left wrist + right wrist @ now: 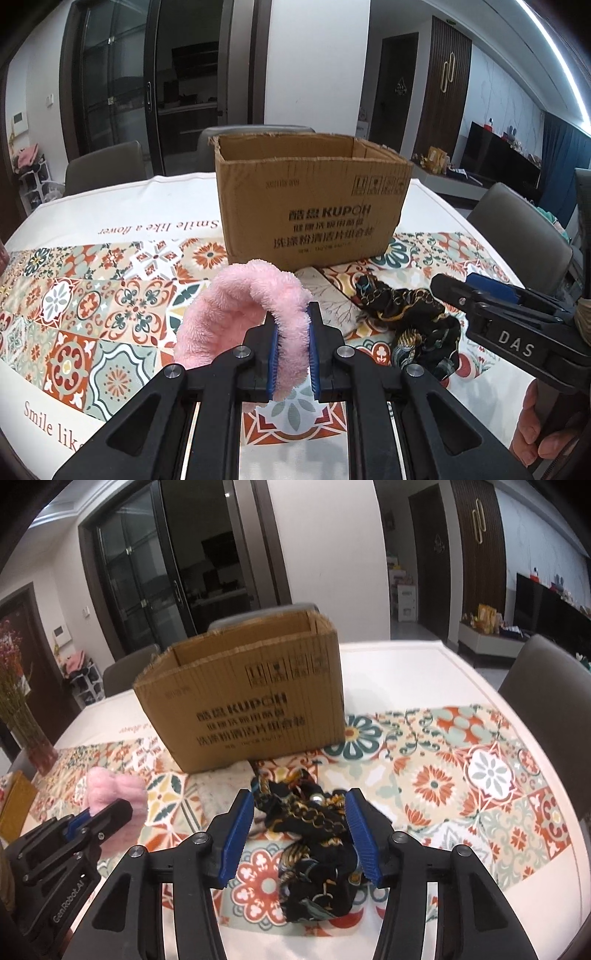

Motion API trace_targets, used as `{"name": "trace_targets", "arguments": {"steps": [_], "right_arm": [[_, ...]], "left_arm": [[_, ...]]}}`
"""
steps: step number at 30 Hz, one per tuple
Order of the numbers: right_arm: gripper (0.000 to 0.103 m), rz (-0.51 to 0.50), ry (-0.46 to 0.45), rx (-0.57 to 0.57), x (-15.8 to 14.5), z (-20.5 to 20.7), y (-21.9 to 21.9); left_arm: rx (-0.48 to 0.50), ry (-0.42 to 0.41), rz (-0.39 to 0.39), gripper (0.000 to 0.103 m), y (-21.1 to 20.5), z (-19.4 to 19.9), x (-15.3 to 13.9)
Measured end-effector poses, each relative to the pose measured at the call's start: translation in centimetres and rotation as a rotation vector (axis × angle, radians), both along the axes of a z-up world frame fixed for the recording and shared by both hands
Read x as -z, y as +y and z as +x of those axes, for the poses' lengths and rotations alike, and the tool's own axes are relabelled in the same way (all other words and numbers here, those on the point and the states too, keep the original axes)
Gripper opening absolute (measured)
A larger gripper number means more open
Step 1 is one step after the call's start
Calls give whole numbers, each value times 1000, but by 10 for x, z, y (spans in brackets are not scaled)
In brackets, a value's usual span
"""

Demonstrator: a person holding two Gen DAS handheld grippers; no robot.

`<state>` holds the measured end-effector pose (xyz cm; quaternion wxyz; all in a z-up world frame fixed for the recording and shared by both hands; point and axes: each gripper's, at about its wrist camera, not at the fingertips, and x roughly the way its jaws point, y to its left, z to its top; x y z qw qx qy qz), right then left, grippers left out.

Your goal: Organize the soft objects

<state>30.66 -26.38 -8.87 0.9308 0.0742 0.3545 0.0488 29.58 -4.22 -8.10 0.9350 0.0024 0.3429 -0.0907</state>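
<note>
The left gripper (291, 347) is clamped on a pink fluffy band (236, 314), which arches up and to the left out of the blue pads and hangs clear of the tablecloth (92, 206). The right gripper (299, 834) stands with its jaws apart, one on each side of a crumpled black patterned scarf (317, 849) that lies on the cloth; the pads do not appear to press it, so it is judged not yet gripped. To do this step well, lower the right gripper so that both pads straddle the thickest fold of the scarf, close fully, then lift straight up so that trailing fabric clears the table before it travels. Keep the left gripper shut and level so that the band does not slip. Beyond both items stands an open cardboard box (314, 206), upright on the cloth and well apart from the grippers; it is the probable destination, and each item should be released only once it is over the opening. Count: two grippers, two soft items outside the box, one box. The box contents are not visible.
</note>
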Motion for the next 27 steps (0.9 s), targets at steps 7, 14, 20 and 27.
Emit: {"name": "trace_targets", "arguments": {"steps": [7,14,20,27], "right_arm": [[53,14,104,-20,31,20,1],[53,-15,178,-25,53,39,7],[41,-58,190,-13,61,45,11],[13,-21,169,0,54,36,2]], "left_arm": [[-5,31,16,15,-2,7,12],[-16,55,22,15,-1,13,21],[-18,59,32,15,-3,13,24],[-6,53,19,15,-4,12,20]]}}
